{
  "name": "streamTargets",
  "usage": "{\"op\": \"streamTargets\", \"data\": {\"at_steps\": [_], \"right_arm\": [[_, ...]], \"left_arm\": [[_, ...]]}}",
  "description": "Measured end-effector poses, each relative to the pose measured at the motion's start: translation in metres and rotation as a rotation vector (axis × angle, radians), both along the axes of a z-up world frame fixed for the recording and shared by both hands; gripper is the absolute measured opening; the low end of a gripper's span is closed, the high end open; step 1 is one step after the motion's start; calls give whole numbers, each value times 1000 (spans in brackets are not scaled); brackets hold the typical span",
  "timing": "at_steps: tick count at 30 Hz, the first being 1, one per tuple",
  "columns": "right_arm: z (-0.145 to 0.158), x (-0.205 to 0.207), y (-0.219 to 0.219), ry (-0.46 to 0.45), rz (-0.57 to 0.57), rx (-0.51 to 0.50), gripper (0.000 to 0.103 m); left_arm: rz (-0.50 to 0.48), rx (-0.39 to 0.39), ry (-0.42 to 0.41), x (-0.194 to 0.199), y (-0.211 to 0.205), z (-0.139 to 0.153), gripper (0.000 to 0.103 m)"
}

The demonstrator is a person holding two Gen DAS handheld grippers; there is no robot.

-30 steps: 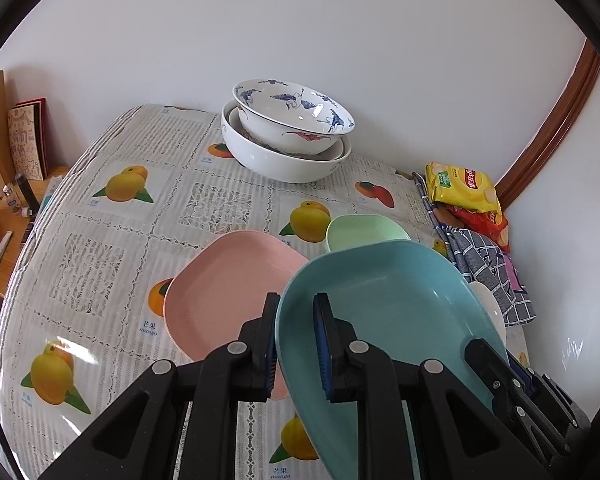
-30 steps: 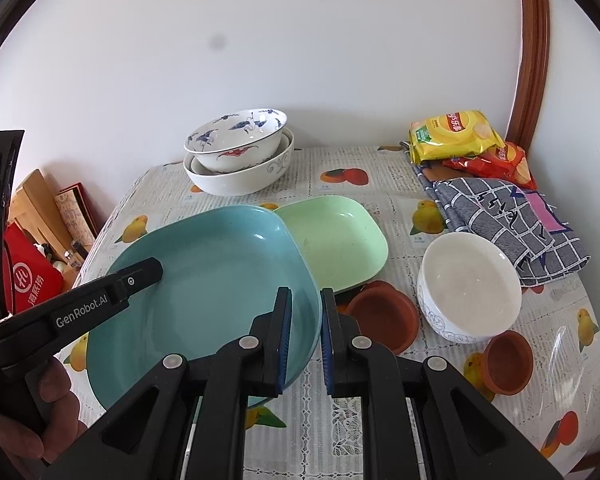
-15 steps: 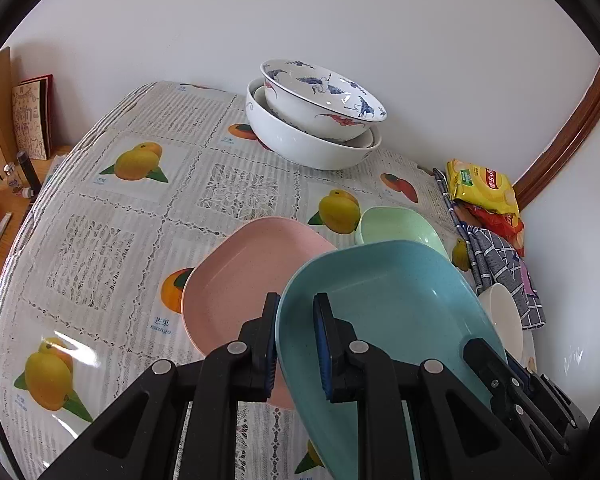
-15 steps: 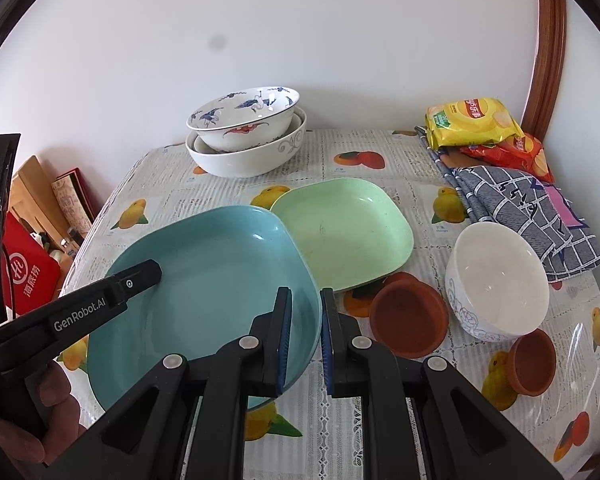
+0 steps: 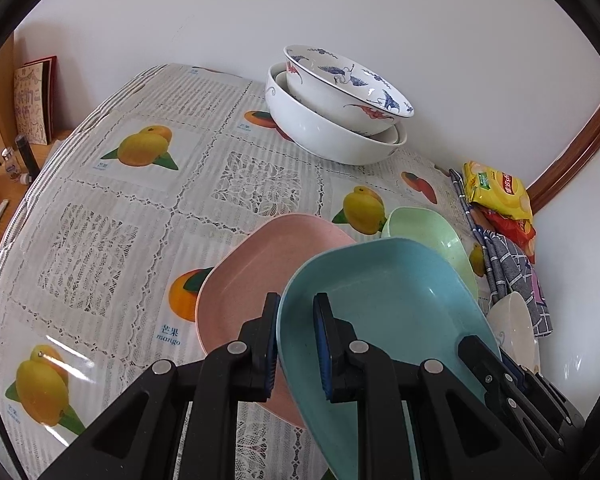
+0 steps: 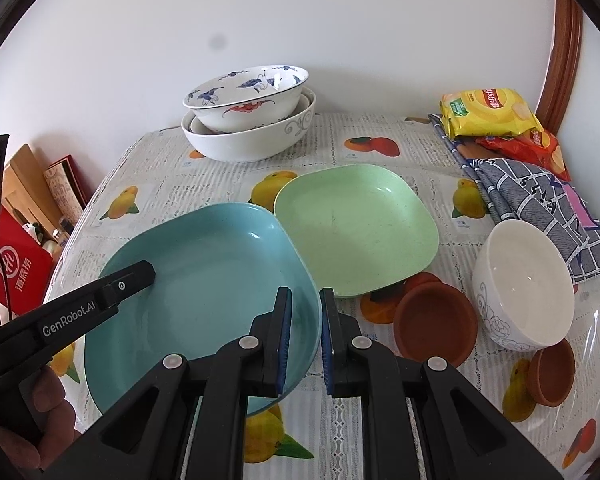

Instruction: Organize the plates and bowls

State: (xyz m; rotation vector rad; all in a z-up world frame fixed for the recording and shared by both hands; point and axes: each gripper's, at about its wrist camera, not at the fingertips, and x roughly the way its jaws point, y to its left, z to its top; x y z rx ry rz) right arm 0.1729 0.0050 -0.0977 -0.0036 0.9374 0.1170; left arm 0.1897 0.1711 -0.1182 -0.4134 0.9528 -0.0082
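Observation:
A light blue square plate [image 5: 388,308] [image 6: 212,280] is held off the table by both grippers. My left gripper [image 5: 296,344] is shut on its left rim, and it shows in the right wrist view as a black finger over the plate, left gripper [image 6: 146,276]. My right gripper [image 6: 305,340] is shut on the plate's right rim. A pink plate [image 5: 252,280] lies on the table, partly under the blue one. Beside them on the right lies a green plate [image 6: 356,224] [image 5: 424,232]. Two large white bowls [image 5: 332,108] [image 6: 252,120] stand nested at the back by the wall.
A white bowl [image 6: 524,280] and two brown saucers [image 6: 436,320] [image 6: 552,372] sit at the right front. Snack bags [image 6: 488,112] and a checked cloth [image 6: 540,200] lie along the right edge. A low shelf with books [image 5: 32,104] stands left of the table.
Both grippers have carried the blue plate down and forward over the table. It now hangs lower over the pink plate, and the stacked bowls look nearer.

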Motion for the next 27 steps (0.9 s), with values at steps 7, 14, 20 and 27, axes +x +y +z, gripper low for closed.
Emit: {"op": "streamTargets", "data": {"at_steps": [7, 14, 20, 27], "right_arm": [[-6, 6, 5, 7, 8, -5, 14], [-12, 12, 5, 23, 9, 9, 14], [-10, 10, 6, 15, 23, 23, 14], [-14, 10, 5, 16, 39, 43, 14]], "left_arm": [[9, -14, 6, 3, 6, -5, 16], [16, -4, 4, 3, 7, -4, 16], [25, -3, 14, 0, 10, -5, 16], [32, 35, 23, -5, 8, -2, 16]]}}
